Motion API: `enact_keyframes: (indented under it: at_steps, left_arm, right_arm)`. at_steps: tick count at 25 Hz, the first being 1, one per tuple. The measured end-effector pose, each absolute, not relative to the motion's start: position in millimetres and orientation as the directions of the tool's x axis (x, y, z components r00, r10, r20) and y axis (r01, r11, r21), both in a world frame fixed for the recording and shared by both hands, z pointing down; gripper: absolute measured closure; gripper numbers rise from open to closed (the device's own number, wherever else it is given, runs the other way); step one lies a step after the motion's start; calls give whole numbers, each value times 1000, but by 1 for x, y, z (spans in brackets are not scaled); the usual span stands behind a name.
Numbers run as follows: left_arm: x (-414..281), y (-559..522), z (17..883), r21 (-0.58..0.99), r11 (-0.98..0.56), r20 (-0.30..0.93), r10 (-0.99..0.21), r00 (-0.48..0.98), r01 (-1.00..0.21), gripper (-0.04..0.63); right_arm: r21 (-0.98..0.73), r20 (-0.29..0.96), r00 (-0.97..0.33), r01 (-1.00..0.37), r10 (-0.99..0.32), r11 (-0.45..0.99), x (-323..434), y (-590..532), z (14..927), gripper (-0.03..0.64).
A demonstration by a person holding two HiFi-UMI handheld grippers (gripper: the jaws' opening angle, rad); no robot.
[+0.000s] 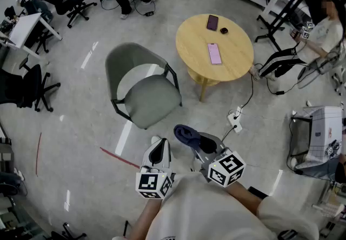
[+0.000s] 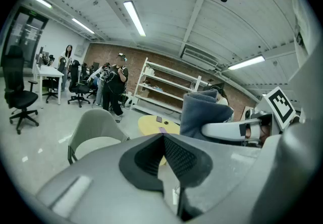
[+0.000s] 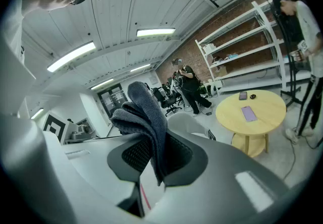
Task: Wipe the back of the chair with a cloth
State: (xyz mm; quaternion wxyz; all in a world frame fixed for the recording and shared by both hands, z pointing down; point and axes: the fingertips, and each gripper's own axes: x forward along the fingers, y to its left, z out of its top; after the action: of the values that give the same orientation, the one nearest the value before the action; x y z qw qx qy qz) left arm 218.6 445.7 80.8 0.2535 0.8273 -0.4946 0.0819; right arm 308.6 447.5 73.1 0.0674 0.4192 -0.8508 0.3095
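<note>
A person stood facing a grey-green moulded armchair with dark metal legs (image 1: 145, 93), well apart from it. The chair sat near a round pale wooden table (image 1: 238, 44). The right gripper (image 3: 154, 160) pinched a folded dark blue-grey towelling cloth (image 3: 144, 112), most of it standing free above the jaws (ready, I judged, to press against the chair's curved back). The left gripper (image 2: 164, 142), jaws pressed together on nothing, hung low alongside, apparently spare. Wiping had not begun.
</note>
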Motion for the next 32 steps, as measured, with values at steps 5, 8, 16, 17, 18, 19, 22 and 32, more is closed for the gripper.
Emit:
enact_keyframes:
  at_steps: [5, 8, 16, 17, 18, 19, 22, 32]
  left_arm:
    - [261, 500, 87, 331, -373, 405, -774, 487, -867, 594]
    - [255, 530, 82, 334, -371, 413, -769, 489, -866, 594]
    - [150, 593, 86, 317, -413, 398, -760, 515, -854, 594]
    - [133, 600, 86, 314, -419, 396, -758, 519, -852, 594]
    - [116, 606, 86, 310, -426, 393, -756, 523, -850, 595]
    - [100, 612, 85, 305, -435, 390, -755, 528, -847, 594]
    - [53, 630, 80, 310, -453, 382, -745, 546, -836, 594]
    - [-32, 632, 74, 334, -468, 344, -748, 568, -818, 594]
  right_arm:
    - [-487, 351, -633, -753, -690, 443, 342, 493, 79, 541]
    - [-507, 360, -646, -741, -673, 440, 333, 526, 82, 541]
    - [-544, 346, -630, -738, -695, 398, 232, 589, 99, 541]
    - [-548, 341, -623, -740, -704, 389, 215, 594, 98, 541]
    - [-546, 337, -614, -745, -713, 384, 199, 600, 96, 541]
    - [-540, 333, -605, -751, -723, 379, 182, 605, 94, 540]
    - [-531, 330, -576, -768, -748, 357, 136, 621, 90, 540]
    - [-518, 358, -520, -802, -775, 299, 71, 630, 86, 540]
